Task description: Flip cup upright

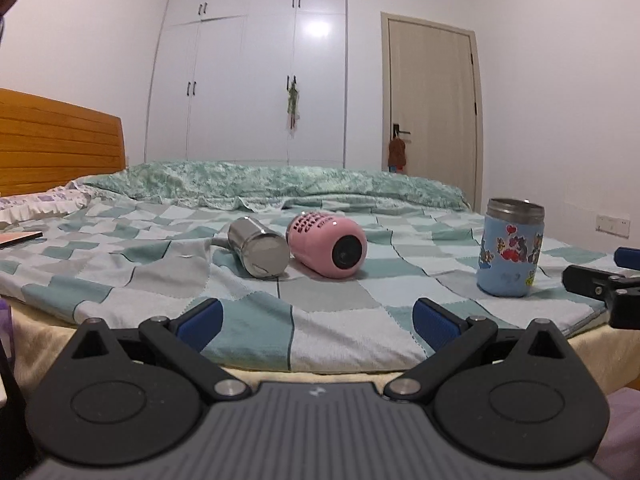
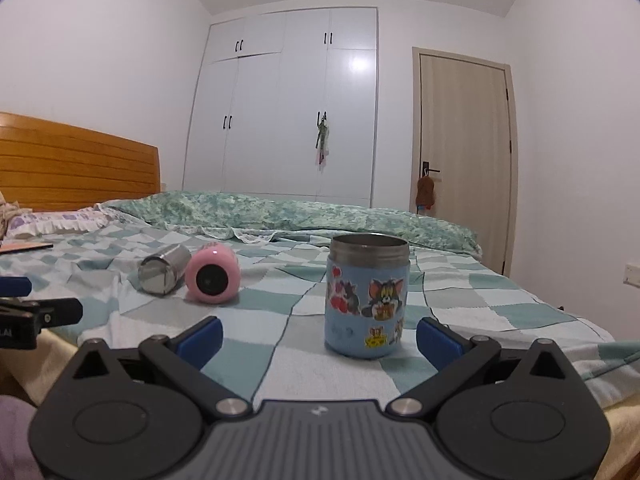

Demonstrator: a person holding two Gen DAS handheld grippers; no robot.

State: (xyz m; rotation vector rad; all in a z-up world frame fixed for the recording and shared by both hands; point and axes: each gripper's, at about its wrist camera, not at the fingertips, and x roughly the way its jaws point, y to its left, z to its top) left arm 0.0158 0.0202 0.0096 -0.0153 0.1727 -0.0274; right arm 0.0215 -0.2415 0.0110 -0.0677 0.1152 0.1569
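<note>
A pink cup (image 1: 328,246) lies on its side on the checked bed cover, its round end toward me; it also shows in the right wrist view (image 2: 213,276). A steel cup (image 1: 259,252) lies on its side just left of it, also in the right wrist view (image 2: 163,269). A blue cartoon cup (image 2: 367,300) stands upright, open end up, also in the left wrist view (image 1: 511,253). My left gripper (image 1: 318,320) is open and empty, short of the lying cups. My right gripper (image 2: 319,338) is open and empty, just short of the blue cup.
The checked cover (image 1: 328,320) lies over a bed with a wooden headboard (image 1: 56,144). A green quilt (image 1: 260,182) is bunched along the far side. A flat book (image 1: 18,238) lies at the left. A wardrobe (image 1: 248,80) and door (image 1: 432,112) stand behind.
</note>
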